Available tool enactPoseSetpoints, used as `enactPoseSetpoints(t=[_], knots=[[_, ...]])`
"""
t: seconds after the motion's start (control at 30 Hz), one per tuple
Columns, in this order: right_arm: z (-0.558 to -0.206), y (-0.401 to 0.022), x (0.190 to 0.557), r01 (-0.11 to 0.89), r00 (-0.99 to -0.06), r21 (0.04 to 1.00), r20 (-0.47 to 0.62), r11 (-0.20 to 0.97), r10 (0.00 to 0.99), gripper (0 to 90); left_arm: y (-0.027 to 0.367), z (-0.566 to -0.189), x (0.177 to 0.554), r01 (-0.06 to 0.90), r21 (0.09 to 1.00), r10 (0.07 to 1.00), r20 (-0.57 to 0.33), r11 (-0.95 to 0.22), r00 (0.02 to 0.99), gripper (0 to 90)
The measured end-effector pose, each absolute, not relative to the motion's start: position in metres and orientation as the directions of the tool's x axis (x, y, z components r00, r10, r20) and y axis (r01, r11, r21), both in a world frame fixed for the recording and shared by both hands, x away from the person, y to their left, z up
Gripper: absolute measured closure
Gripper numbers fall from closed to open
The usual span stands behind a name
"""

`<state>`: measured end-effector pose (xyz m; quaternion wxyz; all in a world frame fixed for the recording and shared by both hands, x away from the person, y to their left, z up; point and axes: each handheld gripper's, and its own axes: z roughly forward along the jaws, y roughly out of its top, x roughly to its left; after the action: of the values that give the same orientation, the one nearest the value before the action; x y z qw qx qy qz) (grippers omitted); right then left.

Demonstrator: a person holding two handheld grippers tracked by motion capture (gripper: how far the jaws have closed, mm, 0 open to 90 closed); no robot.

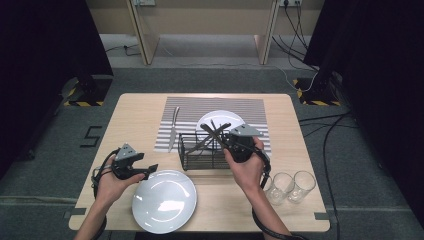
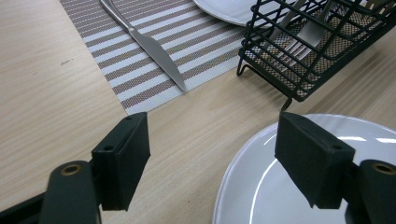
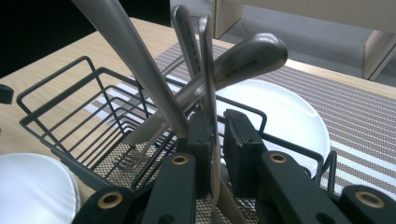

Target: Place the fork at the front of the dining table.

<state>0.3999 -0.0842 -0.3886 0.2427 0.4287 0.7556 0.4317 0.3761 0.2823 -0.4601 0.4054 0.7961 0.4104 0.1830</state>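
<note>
A black wire basket (image 1: 192, 155) (image 3: 60, 107) stands mid-table with several cutlery pieces leaning in it. My right gripper (image 1: 226, 140) (image 3: 218, 116) reaches into its right end, jaws nearly together. A thin steel handle (image 3: 208, 70) runs up between them, lying against the left pad with a slight gap to the right one. Other handles (image 3: 126, 56) cross just above. My left gripper (image 1: 150, 170) (image 2: 215, 140) hovers open and empty over the near-left table, at the rim of a white plate (image 1: 164, 200) (image 2: 261, 186). Fork tines (image 2: 299, 42) show through the basket (image 2: 299, 60).
A striped placemat (image 1: 215, 105) carries a table knife (image 1: 173, 127) (image 2: 154, 51) on its left and a second white plate (image 1: 220, 120) (image 3: 280, 116) behind the basket. Two empty glasses (image 1: 280, 186) (image 1: 303, 184) stand at the front right near the table edge.
</note>
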Motion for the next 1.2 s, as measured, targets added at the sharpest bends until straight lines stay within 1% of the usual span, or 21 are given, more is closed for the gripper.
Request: enactPoseSetpoints(t=[0.2,0.43,0.73,0.97,1.2], knots=[[-0.3933,-0.0841,0.4032,0.455,-0.517,0.852,0.017,0.258,0.856,80.9,0.2821,-0.4615,0.3768,0.508,0.795,0.803,-0.044,-0.332,0.594,26.2],[-0.3926,-0.0842,0.4027,0.453,-0.521,0.853,0.019,0.258,0.854,83.6,0.2827,-0.4605,0.3767,0.504,0.796,0.803,-0.04,-0.334,0.595,26.2],[-0.3954,-0.0834,0.403,0.437,-0.522,0.859,0.002,0.265,0.853,83.8,0.282,-0.4612,0.3768,0.505,0.793,0.8,-0.039,-0.339,0.598,26.2],[-0.3986,-0.0832,0.4037,0.445,-0.522,0.854,0.005,0.268,0.853,83.8,0.2824,-0.4619,0.3769,0.505,0.794,0.803,-0.036,-0.338,0.595,26.4],[-0.3968,-0.0854,0.4032,0.441,-0.509,0.855,-0.012,0.273,0.861,86.3,0.2823,-0.4613,0.3766,0.503,0.794,0.8,-0.037,-0.34,0.599,26.7]])
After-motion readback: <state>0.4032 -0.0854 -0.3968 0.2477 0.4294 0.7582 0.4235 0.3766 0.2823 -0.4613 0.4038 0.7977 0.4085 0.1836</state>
